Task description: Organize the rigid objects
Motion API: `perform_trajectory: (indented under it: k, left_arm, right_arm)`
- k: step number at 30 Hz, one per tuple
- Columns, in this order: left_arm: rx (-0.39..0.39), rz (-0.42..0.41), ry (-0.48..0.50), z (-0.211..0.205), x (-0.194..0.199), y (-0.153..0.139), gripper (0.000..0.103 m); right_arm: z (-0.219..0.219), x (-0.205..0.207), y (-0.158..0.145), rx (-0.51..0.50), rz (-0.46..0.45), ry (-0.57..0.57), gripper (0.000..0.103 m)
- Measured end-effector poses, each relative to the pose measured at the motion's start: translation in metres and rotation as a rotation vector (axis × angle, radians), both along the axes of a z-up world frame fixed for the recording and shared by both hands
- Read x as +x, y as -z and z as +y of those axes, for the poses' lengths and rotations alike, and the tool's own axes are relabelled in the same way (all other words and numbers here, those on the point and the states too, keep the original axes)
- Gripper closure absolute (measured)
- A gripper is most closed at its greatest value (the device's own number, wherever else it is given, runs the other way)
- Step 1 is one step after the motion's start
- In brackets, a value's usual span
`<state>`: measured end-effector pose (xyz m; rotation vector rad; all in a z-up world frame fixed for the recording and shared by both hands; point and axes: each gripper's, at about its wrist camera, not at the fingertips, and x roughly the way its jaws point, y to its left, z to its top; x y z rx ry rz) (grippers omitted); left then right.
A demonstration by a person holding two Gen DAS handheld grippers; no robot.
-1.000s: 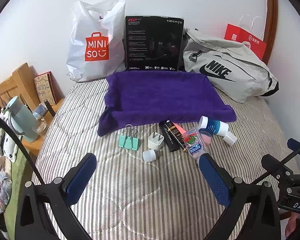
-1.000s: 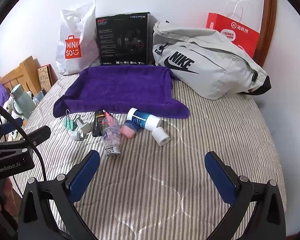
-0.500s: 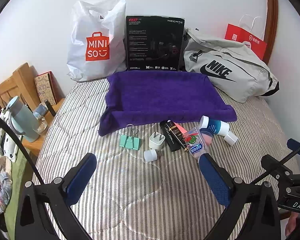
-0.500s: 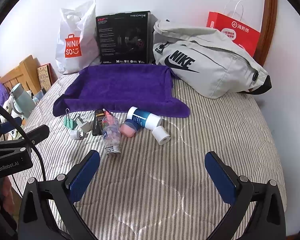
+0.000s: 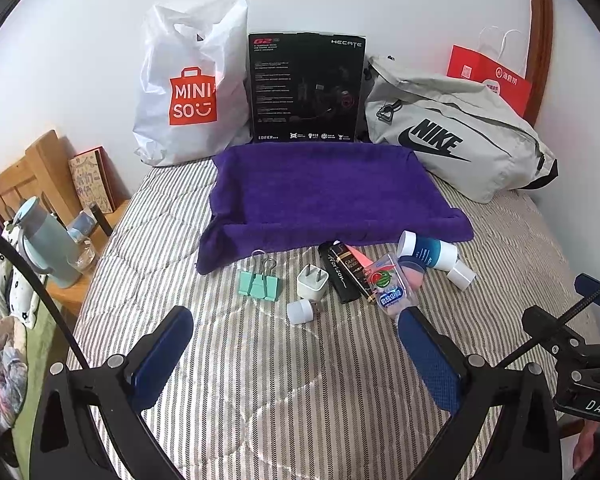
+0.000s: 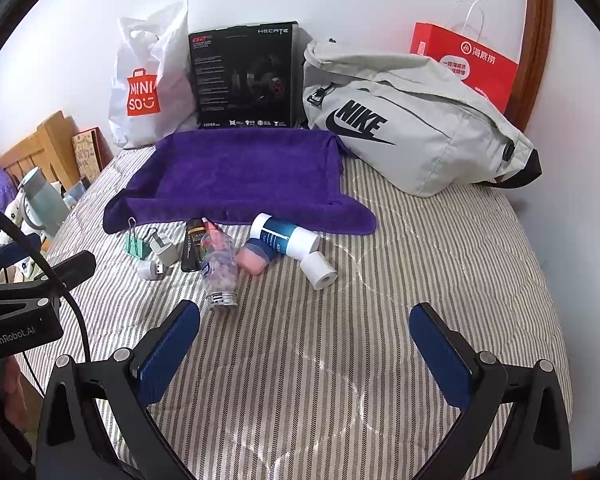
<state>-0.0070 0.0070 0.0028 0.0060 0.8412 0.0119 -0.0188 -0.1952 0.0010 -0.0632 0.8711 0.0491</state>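
Both pairs of fingers are spread wide and hold nothing: your left gripper (image 5: 292, 344) and your right gripper (image 6: 306, 340) hang above the striped bedcover (image 6: 340, 360), short of the objects.

Nearest to your right gripper, at about 11 o'clock, lies the clear bottle (image 6: 219, 266) on its side, cap toward you. It looks light and smooth, so it may roll; take it across the middle of the body. From the left gripper, the small white USB plug (image 5: 303, 310) is at 12 o'clock, and just behind it the white charger (image 5: 312, 282); both seem hard and light, best pinched on their flat sides. The mint binder clip (image 5: 260, 286) at 11 o'clock is stiff metal; hold its body, not the wire handles. The black tube (image 5: 342, 276) lies beside the charger. It is slim and probably slippery.

Farther, at 1 o'clock, the blue-and-white bottle (image 5: 428, 252) lies just before the towel edge, with a pink object (image 6: 254, 260) touching it and a small white roll (image 6: 320, 270) close by; round things, they may roll away.

Behind all this, at 12 o'clock, the purple towel (image 5: 324, 196) has raised edges like a tray. Nothing is in it yet, I judge.
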Motion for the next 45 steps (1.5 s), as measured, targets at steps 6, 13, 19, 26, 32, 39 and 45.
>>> perform_trajectory:
  k: [6, 13, 19, 26, 32, 39, 45]
  left_arm:
    - [-0.009, -0.001, -0.002, 0.003, 0.002, 0.000, 0.000]
    - [-0.016, 0.026, -0.035, 0.020, 0.015, 0.012, 0.000]
    - [0.000, 0.067, -0.059, 0.034, 0.030, 0.033, 0.000]
    - [0.015, 0.103, -0.043, 0.044, 0.053, 0.062, 0.001]
    - [0.001, 0.120, 0.024, 0.047, 0.075, 0.090, 0.005]
    - [-0.002, 0.118, 0.080, 0.053, 0.095, 0.103, 0.026]
    - [-0.005, 0.139, 0.147, 0.053, 0.101, 0.114, 0.039]
  right_arm:
    - [-0.003, 0.004, 0.003, -0.004, 0.002, 0.007, 0.000]
    - [-0.010, 0.015, 0.013, 0.005, 0.021, 0.013, 0.000]
    - [-0.019, 0.028, 0.029, 0.021, 0.056, 0.019, 0.000]
    - [-0.027, 0.043, 0.047, 0.005, 0.097, 0.037, 0.000]
    - [-0.031, 0.056, 0.064, -0.012, 0.132, 0.046, 0.000]
    - [-0.034, 0.067, 0.082, -0.020, 0.183, 0.060, 0.000]
    - [-0.032, 0.078, 0.092, -0.024, 0.205, 0.054, 0.000]
